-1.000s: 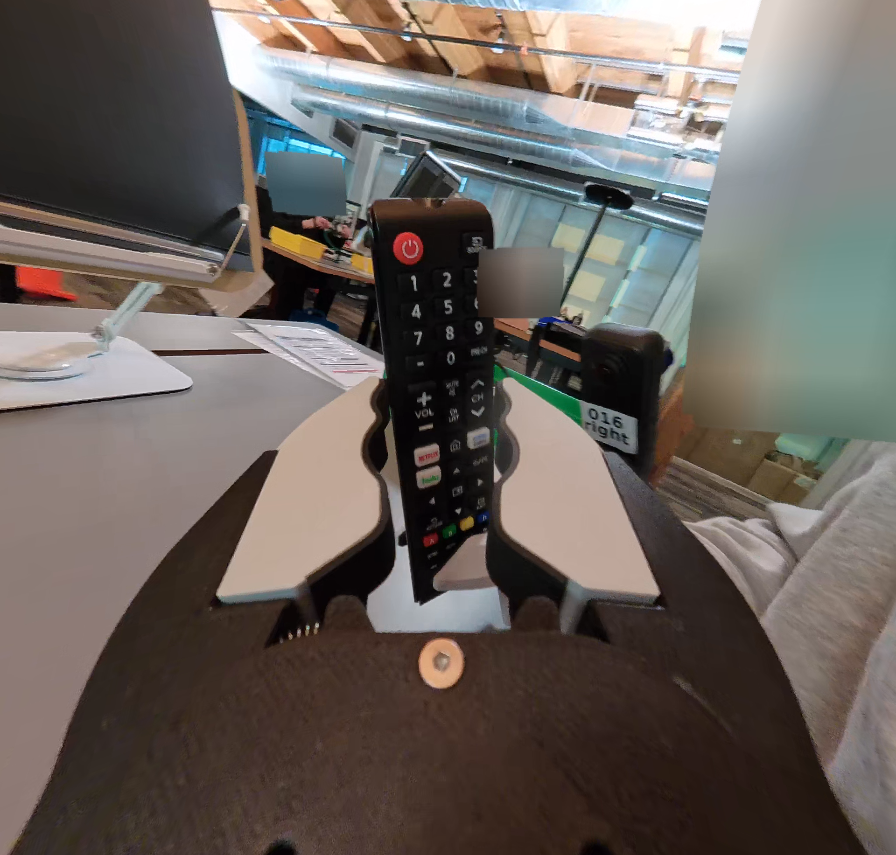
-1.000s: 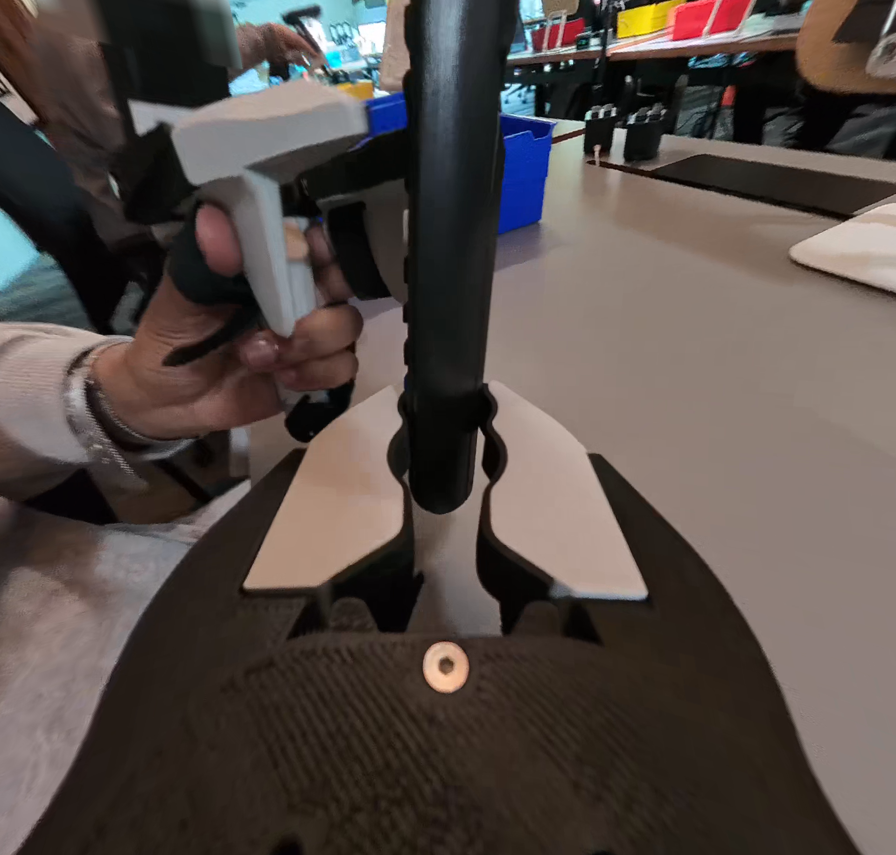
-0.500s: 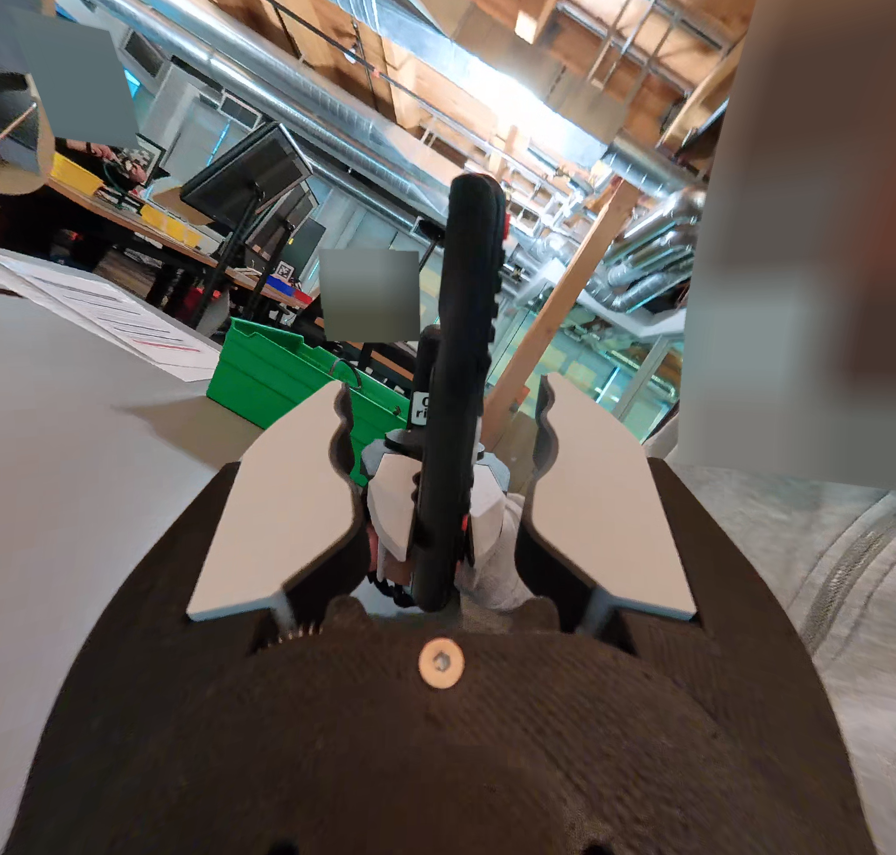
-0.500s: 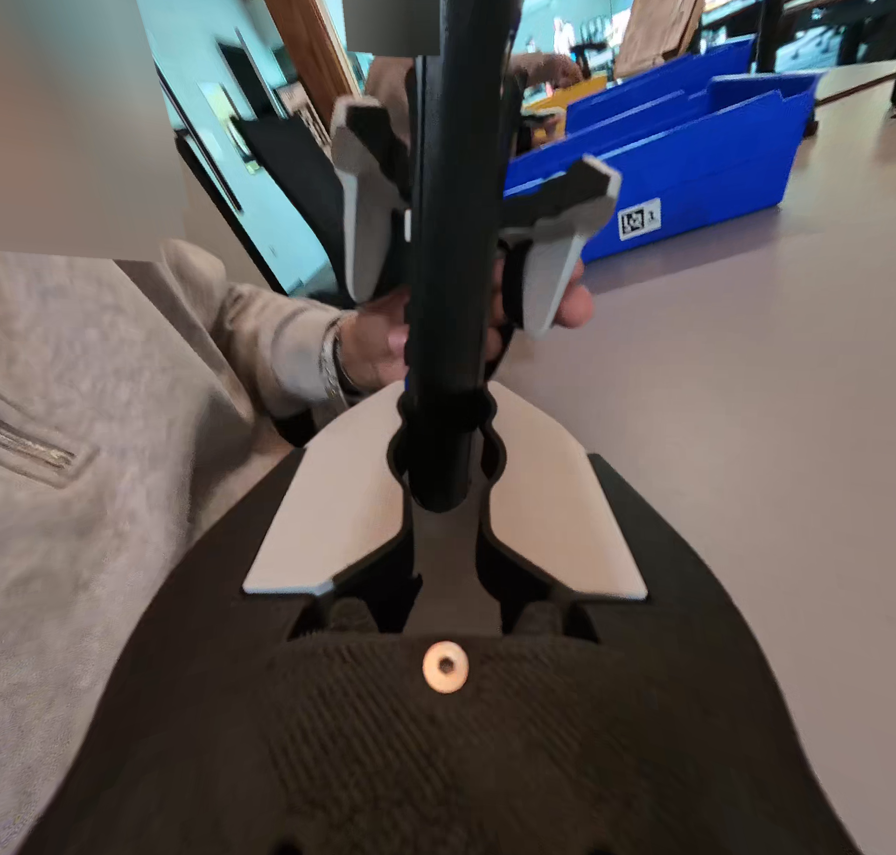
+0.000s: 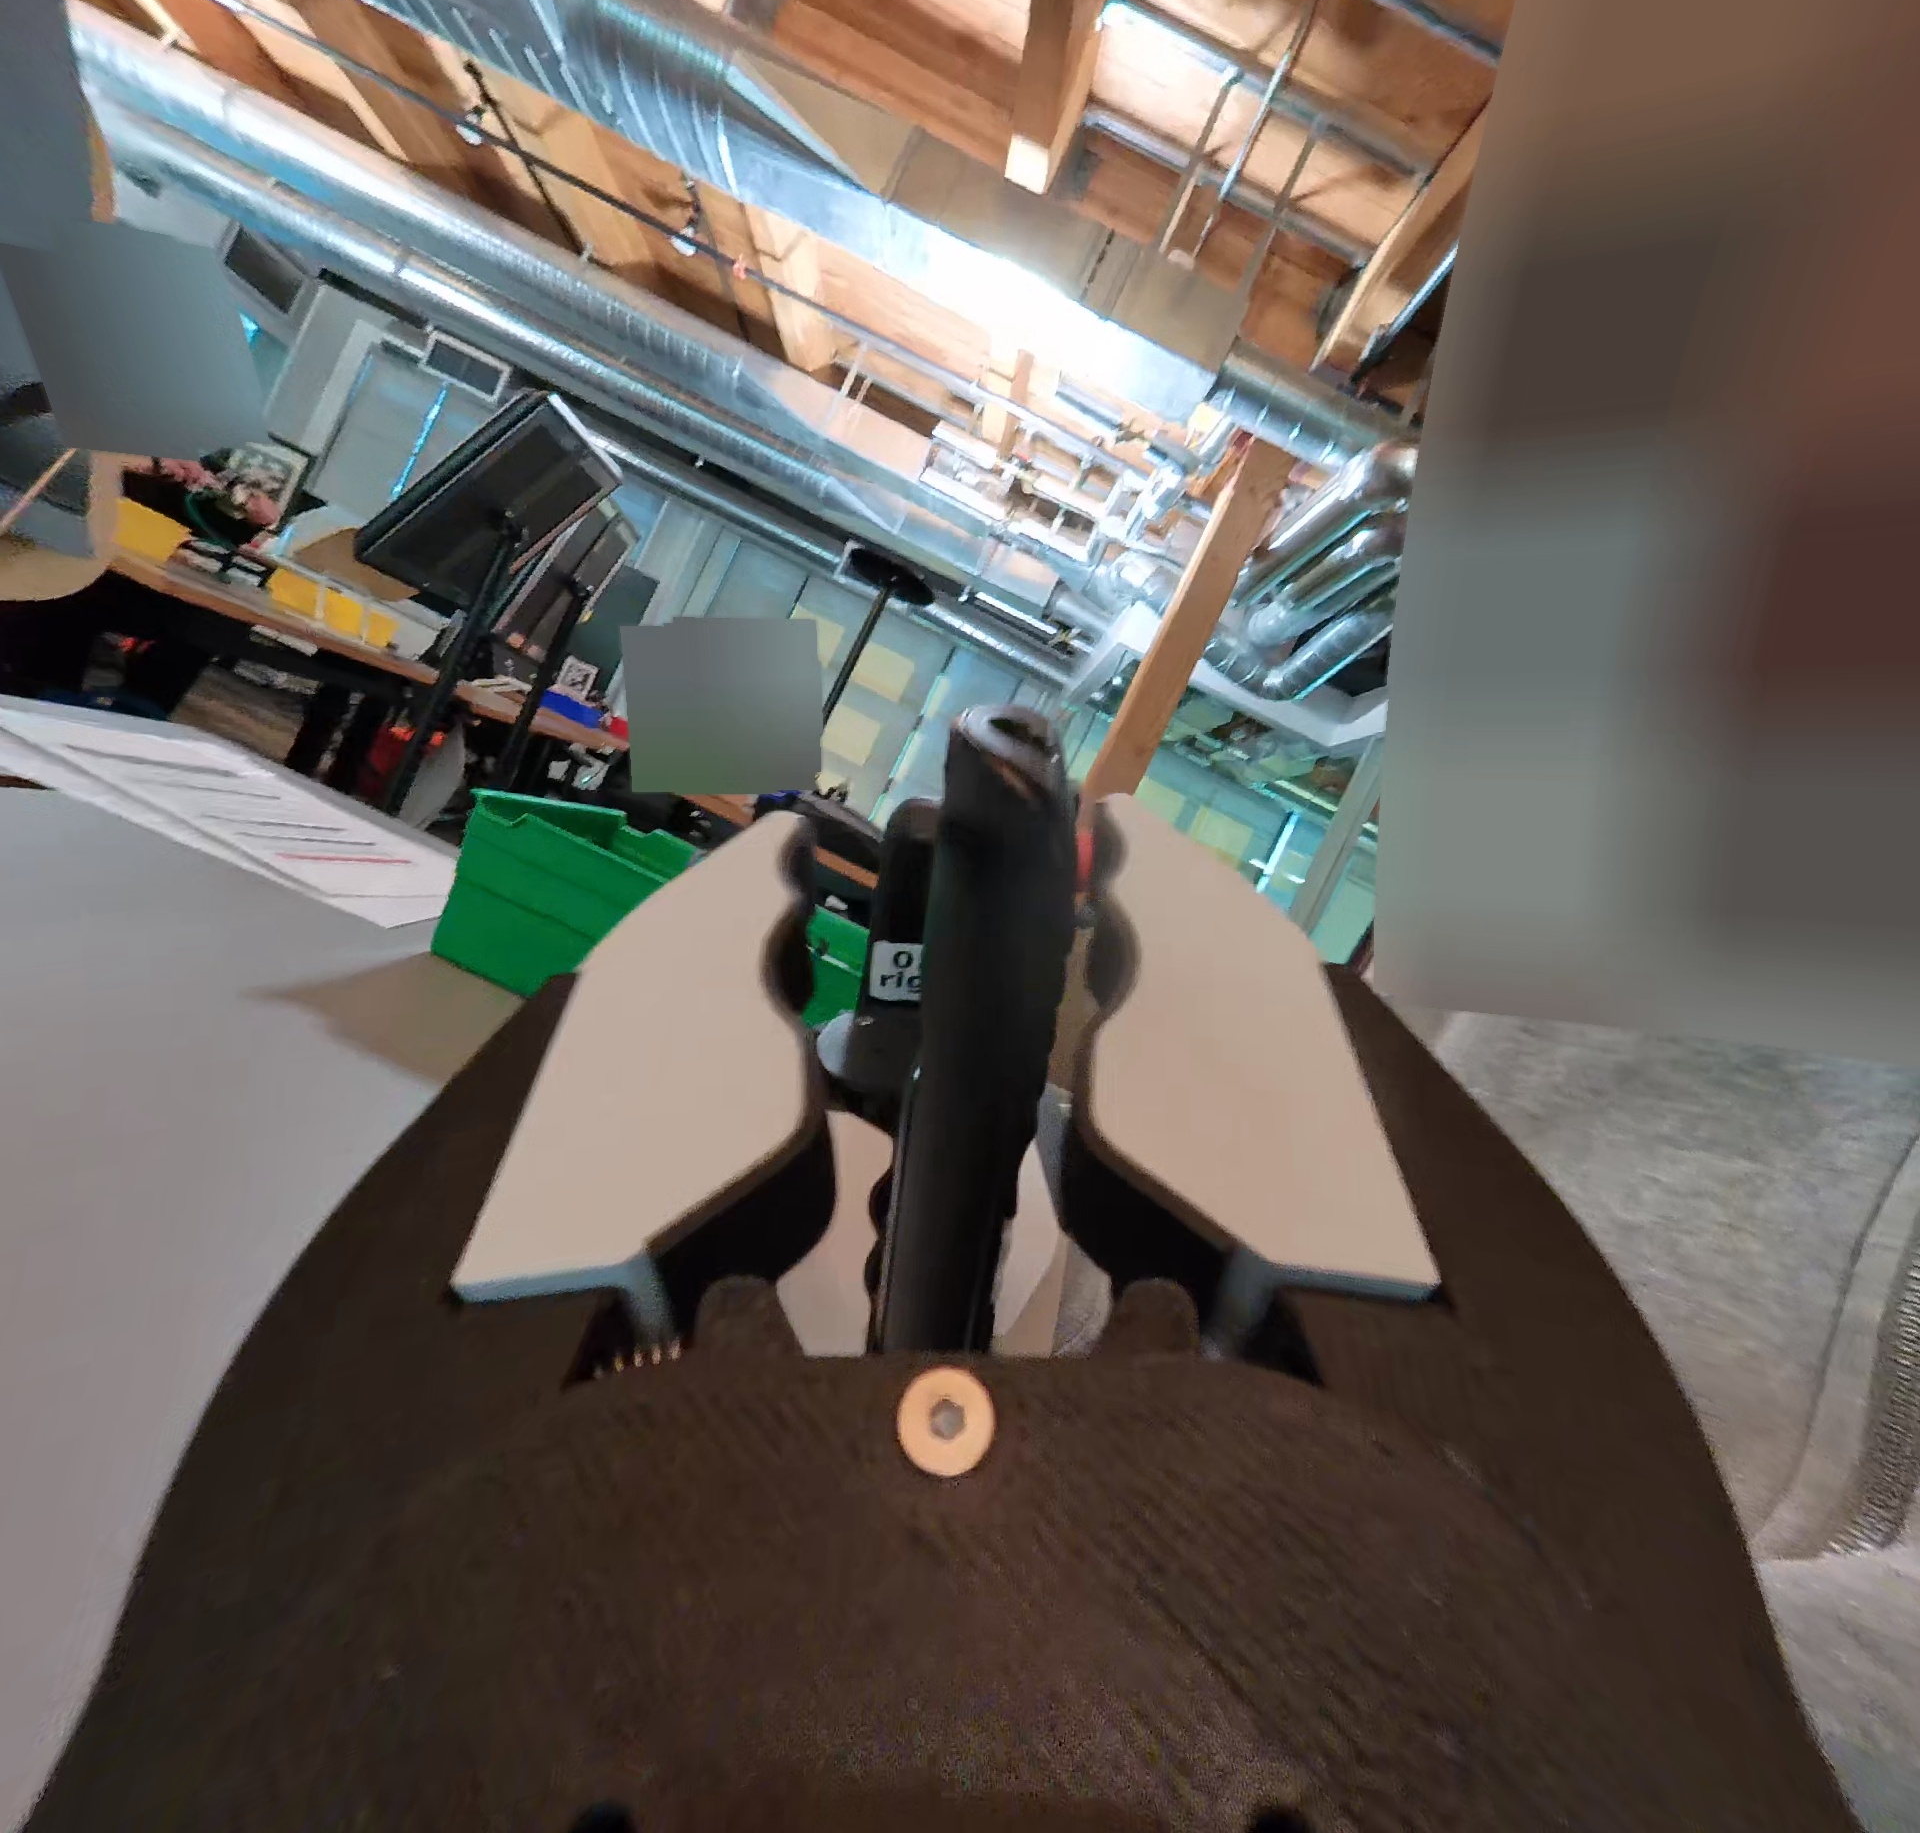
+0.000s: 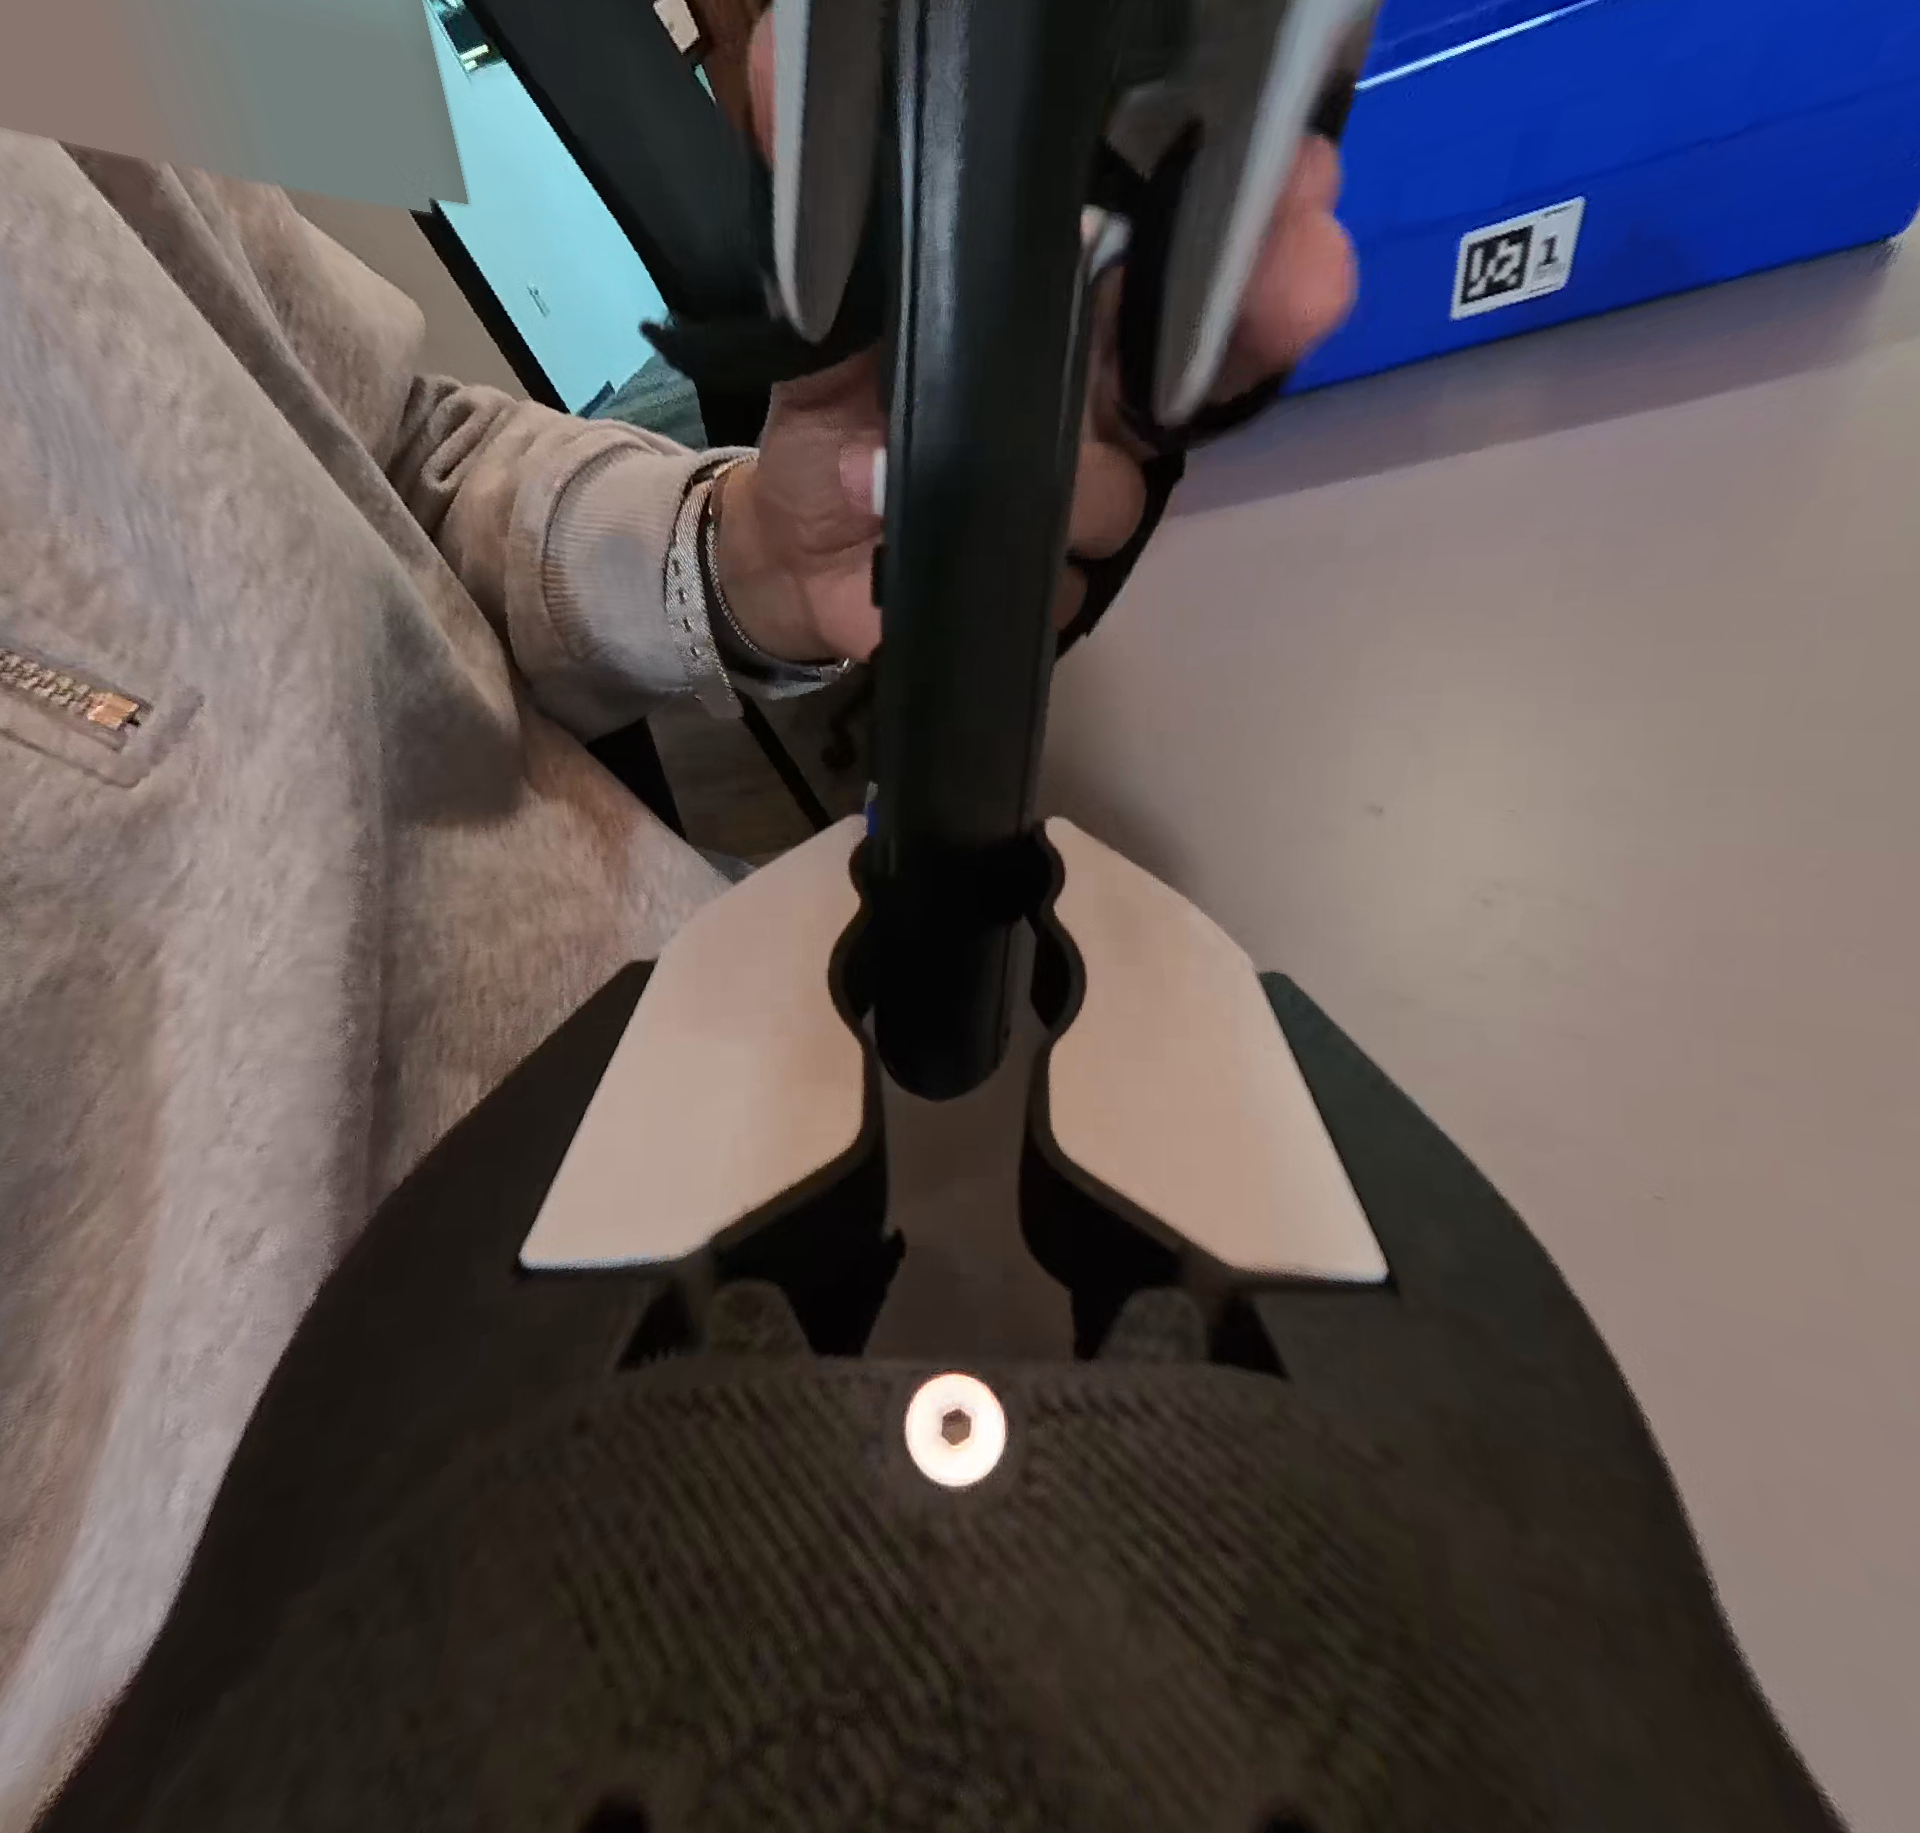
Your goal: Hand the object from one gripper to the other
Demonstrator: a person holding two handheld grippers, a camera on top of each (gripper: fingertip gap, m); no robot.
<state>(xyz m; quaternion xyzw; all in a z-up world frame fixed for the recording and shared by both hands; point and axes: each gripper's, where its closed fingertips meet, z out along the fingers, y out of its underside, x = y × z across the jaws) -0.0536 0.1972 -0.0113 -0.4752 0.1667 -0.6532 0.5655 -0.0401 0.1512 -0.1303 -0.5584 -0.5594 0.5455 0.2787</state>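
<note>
A black remote control [image 5: 987, 952] stands edge-on between the two pale fingers of my left gripper [image 5: 951, 879]. The jaws stand apart from it, with a clear gap on its left side, so the left gripper is open. My right gripper [image 6: 951, 879] is shut on the remote's [image 6: 971, 536] near end. In the right wrist view the left gripper's fingers [image 6: 821, 121] flank the remote's far part without pressing it, and a person's hand [image 6: 810, 536] holds that gripper. The right gripper's black body [image 5: 896, 910] shows just behind the remote in the left wrist view.
A grey table [image 6: 1507, 744] lies below, with a blue bin [image 6: 1610, 121] at its far side. In the left wrist view a green bin [image 5: 540, 879] and a paper sheet [image 5: 208, 807] sit on the table [image 5: 156, 1056]. The person's grey sweater [image 6: 260, 640] fills the left.
A second ago both grippers were shut on the remote. The left gripper then opened wide; now its jaws stand narrower and the remote reaches deeper between them. The right gripper has kept its hold.
</note>
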